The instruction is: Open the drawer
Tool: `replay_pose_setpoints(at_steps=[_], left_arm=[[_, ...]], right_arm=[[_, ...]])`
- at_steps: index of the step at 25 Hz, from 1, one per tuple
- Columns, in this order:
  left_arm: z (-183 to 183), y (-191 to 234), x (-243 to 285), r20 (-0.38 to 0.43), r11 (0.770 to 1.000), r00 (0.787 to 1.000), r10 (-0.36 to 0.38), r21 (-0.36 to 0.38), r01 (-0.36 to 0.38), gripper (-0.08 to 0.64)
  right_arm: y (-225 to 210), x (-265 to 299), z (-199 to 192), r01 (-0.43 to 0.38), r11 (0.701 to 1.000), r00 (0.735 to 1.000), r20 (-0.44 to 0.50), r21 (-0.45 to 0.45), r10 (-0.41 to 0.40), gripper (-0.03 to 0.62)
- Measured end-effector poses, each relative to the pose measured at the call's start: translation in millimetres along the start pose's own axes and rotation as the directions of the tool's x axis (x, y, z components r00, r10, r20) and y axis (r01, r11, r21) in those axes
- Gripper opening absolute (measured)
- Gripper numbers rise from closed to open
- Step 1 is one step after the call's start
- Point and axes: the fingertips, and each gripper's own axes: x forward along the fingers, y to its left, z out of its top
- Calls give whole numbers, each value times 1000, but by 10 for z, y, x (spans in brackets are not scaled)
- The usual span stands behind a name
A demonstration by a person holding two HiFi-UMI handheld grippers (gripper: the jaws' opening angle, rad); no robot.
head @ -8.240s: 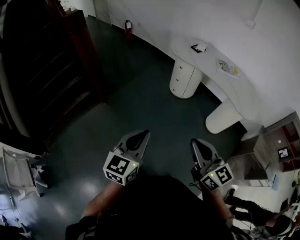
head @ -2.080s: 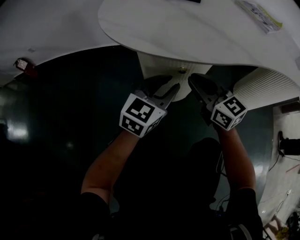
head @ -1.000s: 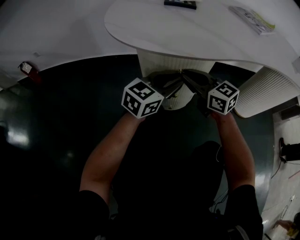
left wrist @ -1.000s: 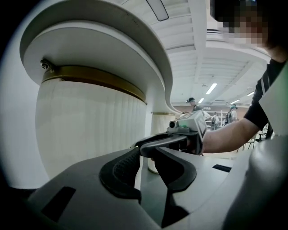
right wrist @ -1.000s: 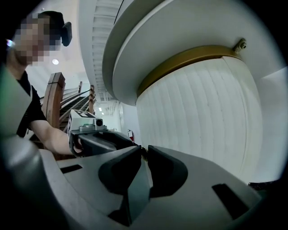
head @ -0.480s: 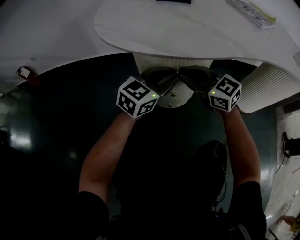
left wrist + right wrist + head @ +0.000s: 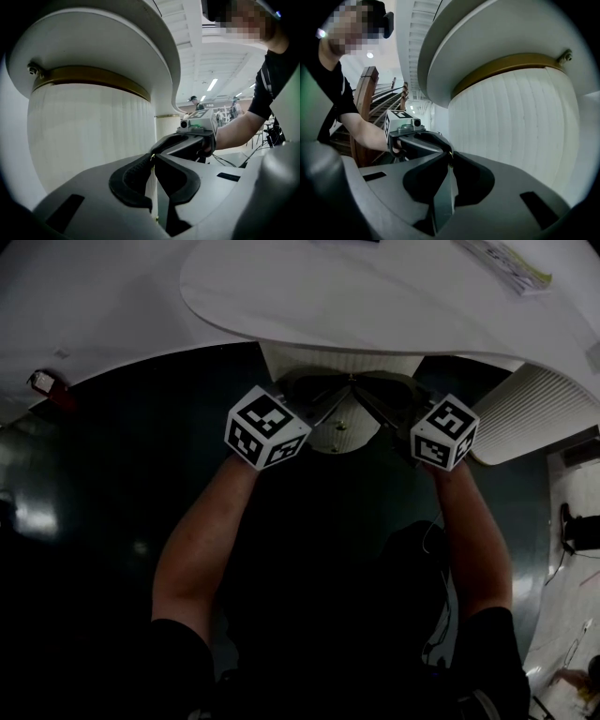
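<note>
Swung inward over the last two seconds, the left gripper (image 7: pixel 152 157) and right gripper (image 7: pixel 450 156) now meet tip to tip under the white desk (image 7: pixel 375 296), their marker cubes splayed to either side. Each pair of tongs is drawn together, and a speck of brass shows at each pair of tips. I read that as both being pinched on the small knob (image 7: pixel 352 381) at the top of the fluted pedestal (image 7: pixel 89 140). The drawer that knob belongs to sits just below the desk's underside, and its curved front looks flush with the rest of the column. A second knob (image 7: pixel 340 427) shows lower down, untouched. My judgement is that the grasp is made and the pull has not begun. Next I need a straight, level draw back towards myself. Both grips must stay firm, since so small a knob could slip out.
</note>
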Motion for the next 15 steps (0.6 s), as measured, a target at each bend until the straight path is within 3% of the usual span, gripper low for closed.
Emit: replay_pose_setpoints(at_steps=[5, 15], left_arm=[[1, -374, -172, 25, 995, 995, -94, -20, 95, 29], [-30, -837, -394, 32, 997, 997, -69, -38, 70, 29]], right_arm=[[386, -161, -5, -85, 996, 996, -20, -5, 85, 18], [824, -391, -52, -45, 998, 999, -15, 38, 45, 18]])
